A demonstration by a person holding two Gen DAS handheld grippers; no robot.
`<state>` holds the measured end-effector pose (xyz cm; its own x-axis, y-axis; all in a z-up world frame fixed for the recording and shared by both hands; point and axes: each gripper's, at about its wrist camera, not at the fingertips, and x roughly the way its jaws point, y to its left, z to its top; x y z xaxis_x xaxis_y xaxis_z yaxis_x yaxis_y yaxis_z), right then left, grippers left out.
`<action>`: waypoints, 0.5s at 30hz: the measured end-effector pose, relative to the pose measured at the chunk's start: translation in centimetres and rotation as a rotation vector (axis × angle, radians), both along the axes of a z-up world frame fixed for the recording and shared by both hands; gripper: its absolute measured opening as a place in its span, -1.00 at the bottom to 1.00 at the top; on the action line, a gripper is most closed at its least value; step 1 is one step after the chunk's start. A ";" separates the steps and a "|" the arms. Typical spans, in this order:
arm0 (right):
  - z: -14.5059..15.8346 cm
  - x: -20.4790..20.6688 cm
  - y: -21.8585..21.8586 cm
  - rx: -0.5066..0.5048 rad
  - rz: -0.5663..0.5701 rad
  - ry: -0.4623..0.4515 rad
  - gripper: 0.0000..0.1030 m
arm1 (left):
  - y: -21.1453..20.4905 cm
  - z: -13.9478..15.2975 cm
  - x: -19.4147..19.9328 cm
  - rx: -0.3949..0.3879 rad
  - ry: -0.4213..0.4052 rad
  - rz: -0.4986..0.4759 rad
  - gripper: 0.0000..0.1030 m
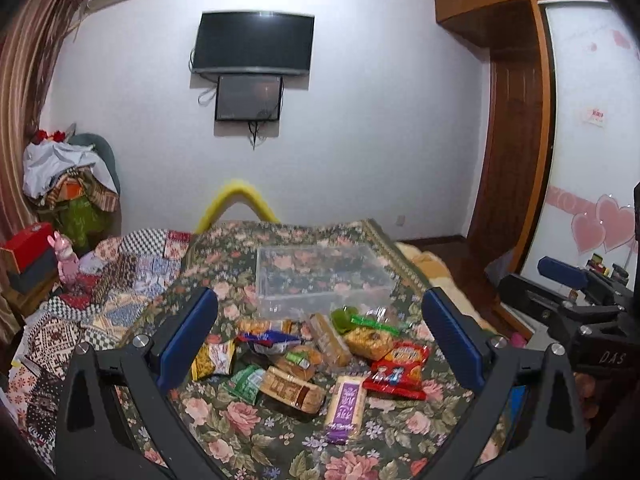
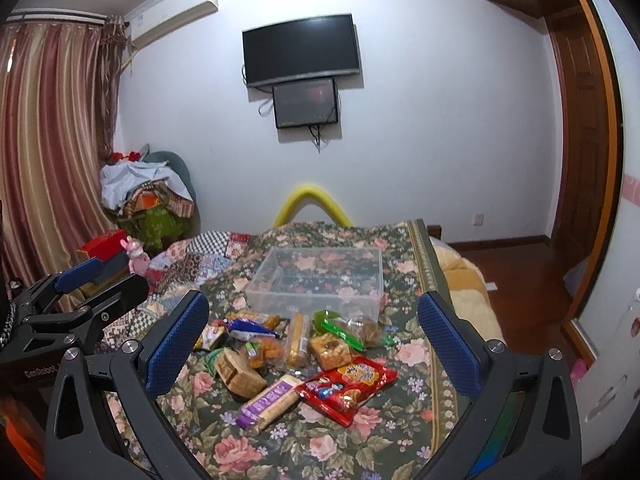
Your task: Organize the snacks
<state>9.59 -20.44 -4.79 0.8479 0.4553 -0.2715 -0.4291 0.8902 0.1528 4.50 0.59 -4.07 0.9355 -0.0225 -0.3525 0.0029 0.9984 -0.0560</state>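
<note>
You are working in a home bedroom. You face a bed under a floral bedspread (image 2: pixel 320 440), with a patchwork quilt (image 1: pixel 132 280) beside it. A television (image 2: pixel 300 50) hangs on the wall; striped curtains (image 2: pixel 52 120), an air conditioner (image 2: pixel 176 8) and a wooden wardrobe (image 1: pixel 516 120) confirm domestic use.

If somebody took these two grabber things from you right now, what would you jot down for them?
Left gripper: open, holding nothing, hanging above the snack pile.
Right gripper: open, holding nothing, also over the pile.
Snacks: all loose on the floral cloth, among them the red packet and the purple-label bar.
Clear bin: behind the pile, nothing in it.
Done: nothing packed yet.
Left: move every snack into the bin.
</note>
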 end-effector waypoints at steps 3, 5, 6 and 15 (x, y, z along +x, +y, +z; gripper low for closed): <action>-1.2 1.5 0.2 -0.009 -0.003 0.050 1.00 | 0.6 -1.8 1.6 -0.003 0.061 0.004 1.00; -2.1 2.6 0.3 -0.014 -0.006 0.084 1.00 | 0.9 -2.9 2.5 -0.004 0.111 0.006 1.00; -2.8 3.3 0.4 -0.019 -0.008 0.108 1.00 | 1.0 -3.6 3.0 -0.007 0.126 0.007 1.00; -7.0 7.7 0.7 -0.058 -0.017 0.276 1.00 | 3.1 -9.4 7.2 -0.082 0.319 -0.013 1.00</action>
